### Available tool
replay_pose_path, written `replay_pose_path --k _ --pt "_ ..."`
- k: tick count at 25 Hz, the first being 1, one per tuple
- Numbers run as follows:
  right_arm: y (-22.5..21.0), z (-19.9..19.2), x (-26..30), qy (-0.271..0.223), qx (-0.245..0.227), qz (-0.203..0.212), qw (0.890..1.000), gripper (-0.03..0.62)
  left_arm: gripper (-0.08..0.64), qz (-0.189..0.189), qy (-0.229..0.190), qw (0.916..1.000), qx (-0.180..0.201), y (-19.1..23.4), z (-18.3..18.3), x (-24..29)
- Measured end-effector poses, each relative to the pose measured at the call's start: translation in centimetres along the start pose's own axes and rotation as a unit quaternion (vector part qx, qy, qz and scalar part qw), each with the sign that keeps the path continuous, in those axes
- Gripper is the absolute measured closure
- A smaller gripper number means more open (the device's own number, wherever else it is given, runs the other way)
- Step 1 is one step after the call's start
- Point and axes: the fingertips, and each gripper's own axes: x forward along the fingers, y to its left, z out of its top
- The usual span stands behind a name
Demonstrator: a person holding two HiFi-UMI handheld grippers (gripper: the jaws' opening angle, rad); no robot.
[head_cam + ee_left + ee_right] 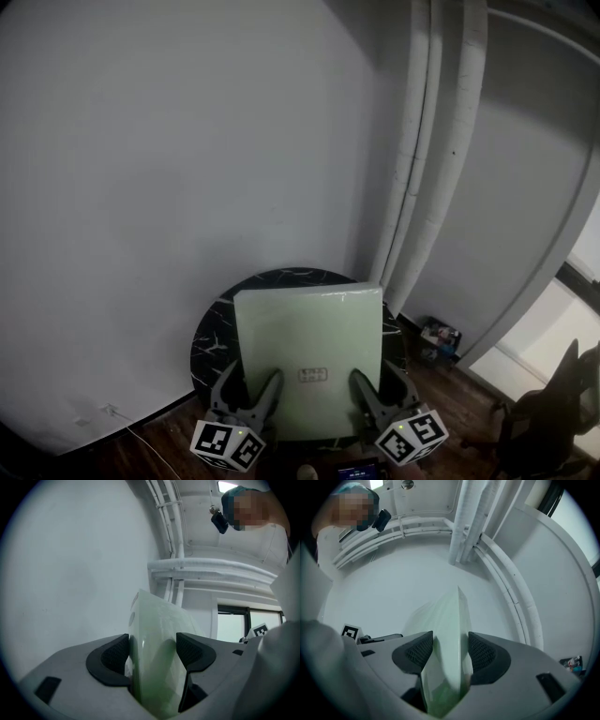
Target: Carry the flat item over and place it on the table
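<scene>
Left gripper and right gripper each clamp the near edge of the pale green flat item — jaws pressed against both its faces.
From the two grippers the item reaches away over the round black marbled surface; whether it touches cannot be told. Behind stand a white wall and pipes — a dark chair at right.

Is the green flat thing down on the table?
No, held up: left gripper and right gripper clamp the pale green flat panel above the dark round table.
</scene>
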Motion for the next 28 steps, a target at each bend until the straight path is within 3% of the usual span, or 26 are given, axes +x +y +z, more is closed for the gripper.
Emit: replay_pose_path --k 21,28 --pt "-2.6 0.9 5.9 0.013 0.005 0.032 0.999 0.376 0.238 0.042 -0.006 0.9991 0.008 2.4 0.9 4.4" --pt "-4.3 -0.1 7.3 0.027 0.014 0.037 0.999 0.376 0.238 0.053 0.005 0.9986 0.004 3.1 -0.4 5.9"
